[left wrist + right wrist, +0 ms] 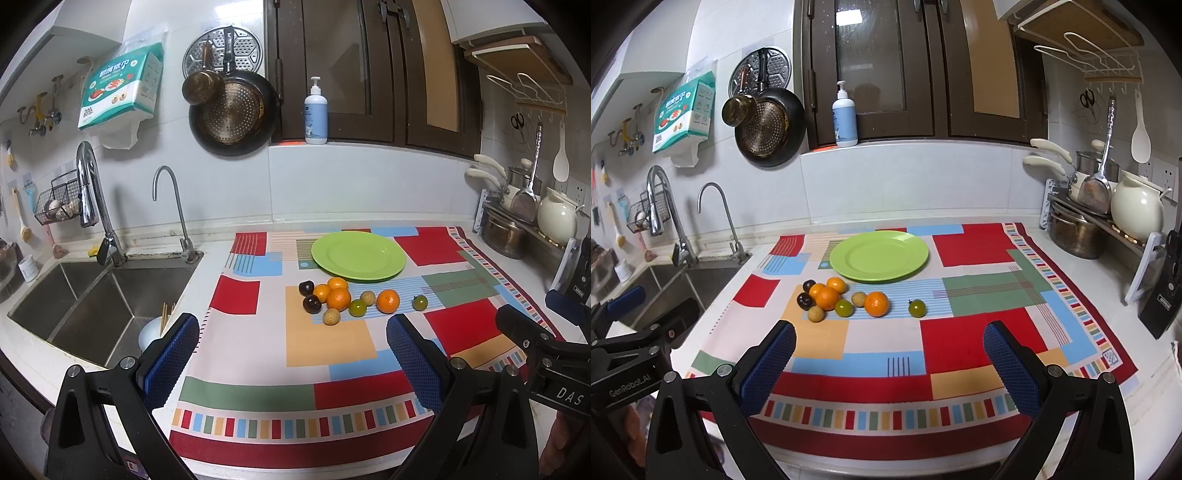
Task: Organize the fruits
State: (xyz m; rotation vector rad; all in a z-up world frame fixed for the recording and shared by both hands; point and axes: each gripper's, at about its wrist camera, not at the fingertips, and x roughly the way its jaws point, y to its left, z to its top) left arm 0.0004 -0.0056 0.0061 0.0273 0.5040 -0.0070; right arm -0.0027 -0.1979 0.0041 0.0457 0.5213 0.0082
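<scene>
A kitchen counter is seen, covered by a patterned cloth [960, 332] in red, blue, green and orange blocks, with a steel sink [92, 295] at nine o'clock and a rack of pots at three o'clock.

The left gripper [291, 354] is held above the near edge of the cloth with its jaws spread wide and nothing between the blue pads [173, 354]. The right gripper [890, 358] is held in the same way, wide apart and empty. Both are pointed at the fruit, probably because no piece has been chosen yet.

At twelve o'clock from both grippers, well apart from them, the fruits are found on the cloth. A tight cluster [327, 293] of oranges, two dark plums and small yellowish fruits is gathered there. A larger orange [876, 304] lies just beside it, at three o'clock. One small green fruit [917, 308] lies alone, further toward three o'clock. Behind them the green plate [879, 256] is placed, with nothing on it, and it almost touches the nearest orange. It is judged to be the place meant for the fruit, so the task is not yet begun.
</scene>
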